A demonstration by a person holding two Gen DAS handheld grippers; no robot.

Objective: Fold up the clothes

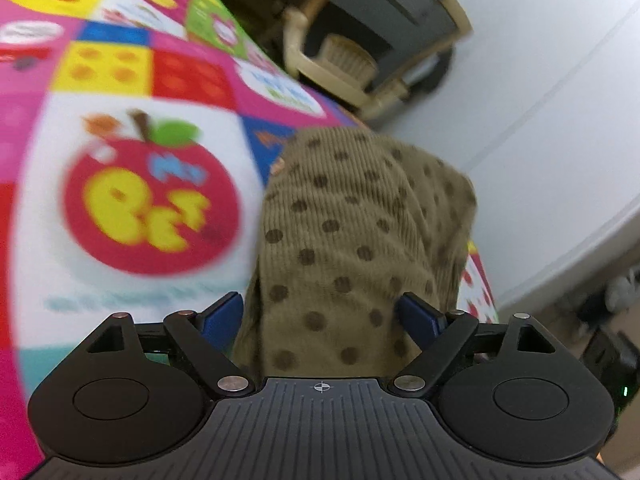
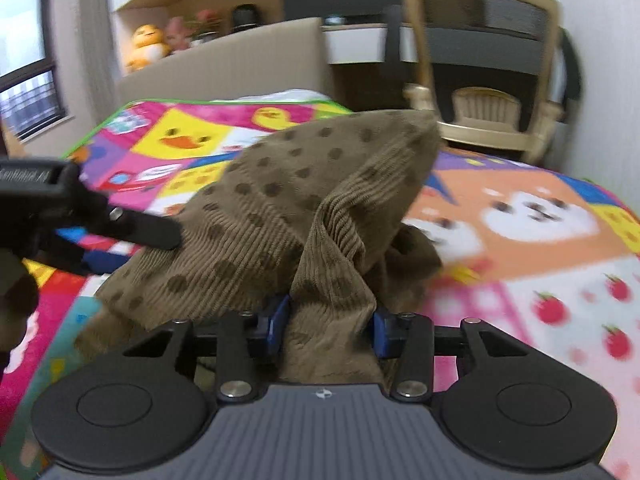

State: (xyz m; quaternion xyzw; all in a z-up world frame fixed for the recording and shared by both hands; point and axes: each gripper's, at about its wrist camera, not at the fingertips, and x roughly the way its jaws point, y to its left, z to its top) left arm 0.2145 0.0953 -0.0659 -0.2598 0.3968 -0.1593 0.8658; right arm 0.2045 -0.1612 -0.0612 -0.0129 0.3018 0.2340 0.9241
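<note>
Brown polka-dot corduroy garment (image 2: 304, 208) lifted above the cartoon play mat (image 2: 520, 240). Left gripper (image 1: 322, 312) and right gripper (image 2: 330, 320) each clamped on its fabric.

Play mat (image 1: 132, 200) print is motion-blurred, apple lettering barely legible. Brown dotted garment (image 1: 352, 240) hides the inner faces of the left tongs (image 1: 320, 316); same on the right tongs (image 2: 330, 320). Shelf toys (image 2: 148, 46) too smeared to identify. Chair (image 2: 484, 92) cut off at top edge.
</note>
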